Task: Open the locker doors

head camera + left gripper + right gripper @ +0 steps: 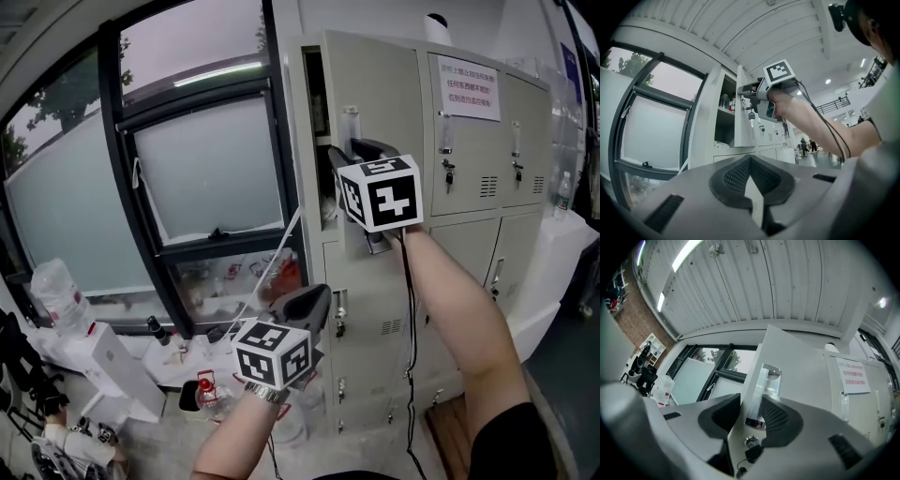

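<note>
Right gripper view: right gripper (751, 404) clamped on locker door (801, 376) edge; left gripper (750, 164) closed, empty. Liable to slip under skewed pull.

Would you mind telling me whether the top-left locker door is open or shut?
Partly open: the top-left locker door stands swung out, shelves visible behind it, the right gripper clamped on its edge.

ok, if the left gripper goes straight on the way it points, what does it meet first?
Most likely the closed locker door just below the open top-left compartment. Nothing shows between the left gripper and that door, but depth is hard to judge here.
</note>
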